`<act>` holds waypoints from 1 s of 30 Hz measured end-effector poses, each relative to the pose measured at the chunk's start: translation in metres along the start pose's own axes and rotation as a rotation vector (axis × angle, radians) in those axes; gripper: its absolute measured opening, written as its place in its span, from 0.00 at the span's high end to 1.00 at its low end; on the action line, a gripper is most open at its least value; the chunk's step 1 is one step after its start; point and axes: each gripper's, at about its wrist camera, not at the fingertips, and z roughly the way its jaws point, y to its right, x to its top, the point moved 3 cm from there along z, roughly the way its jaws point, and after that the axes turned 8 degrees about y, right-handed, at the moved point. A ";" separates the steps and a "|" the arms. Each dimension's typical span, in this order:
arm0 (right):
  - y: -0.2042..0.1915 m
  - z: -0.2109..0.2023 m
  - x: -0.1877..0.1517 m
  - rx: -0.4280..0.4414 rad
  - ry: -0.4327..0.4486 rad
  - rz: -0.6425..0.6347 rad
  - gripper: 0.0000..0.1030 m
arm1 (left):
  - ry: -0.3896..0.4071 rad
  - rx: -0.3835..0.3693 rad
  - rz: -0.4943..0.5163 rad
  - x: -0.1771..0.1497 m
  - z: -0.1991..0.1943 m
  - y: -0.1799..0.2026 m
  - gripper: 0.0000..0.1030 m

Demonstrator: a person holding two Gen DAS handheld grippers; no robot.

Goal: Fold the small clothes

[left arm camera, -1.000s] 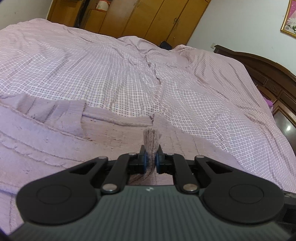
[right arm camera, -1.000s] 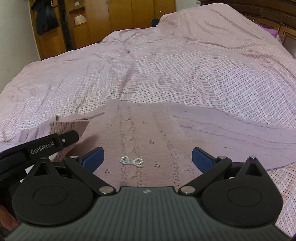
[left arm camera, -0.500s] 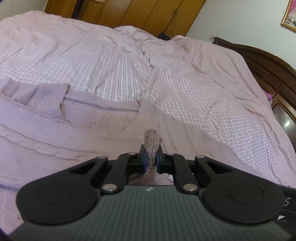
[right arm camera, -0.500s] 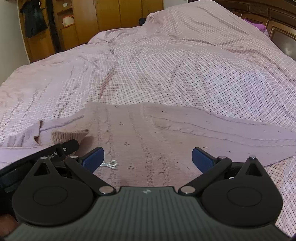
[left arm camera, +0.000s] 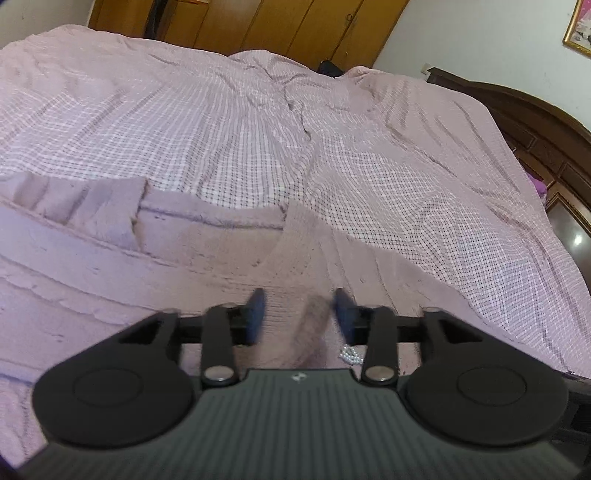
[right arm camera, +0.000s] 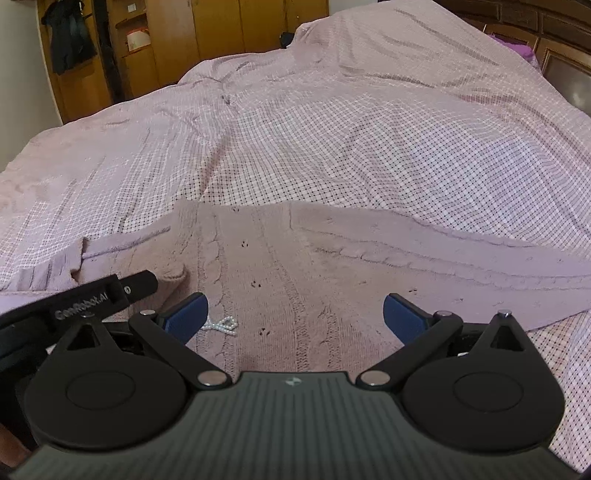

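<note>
A pale pink cable-knit sweater [left arm camera: 184,266] lies flat on the bed, one sleeve folded across its body. My left gripper [left arm camera: 299,314] hovers low over it with its jaws opening. The ribbed sleeve cuff [left arm camera: 314,325] sags loose between the blurred blue pads, which no longer press it. A small pearl bow [left arm camera: 349,354] shows just beside the right finger. In the right wrist view, my right gripper [right arm camera: 293,317] stands open above the sweater [right arm camera: 332,277], nothing between its fingers. The pearl bow [right arm camera: 221,325] lies by its left pad, and the left gripper's body [right arm camera: 92,299] reaches in from the left.
A pink checked bedcover [left arm camera: 258,129] spreads wide beyond the sweater, creased down the middle. Wooden wardrobes [left arm camera: 277,22] line the far wall. A dark wooden headboard [left arm camera: 535,122] runs along the right. A dark jacket [right arm camera: 68,37] hangs at the far left.
The left jaws, which were clamped on the sleeve cuff, have parted and the cuff has dropped between them. The right gripper has stayed open over the sweater.
</note>
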 end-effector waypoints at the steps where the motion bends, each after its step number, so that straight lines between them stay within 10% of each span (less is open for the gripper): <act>1: 0.000 -0.001 0.000 0.000 0.004 0.003 0.00 | 0.005 -0.004 -0.001 0.001 -0.003 -0.001 0.45; 16: -0.008 0.003 -0.002 0.057 -0.036 0.058 0.00 | 0.054 0.068 0.084 0.030 -0.034 -0.027 0.33; 23: -0.029 0.008 -0.004 0.222 -0.083 0.102 0.00 | 0.064 0.173 0.138 0.053 -0.061 -0.081 0.33; 30: -0.044 0.019 -0.009 0.362 -0.123 0.129 0.29 | 0.056 0.280 0.151 0.067 -0.101 -0.147 0.33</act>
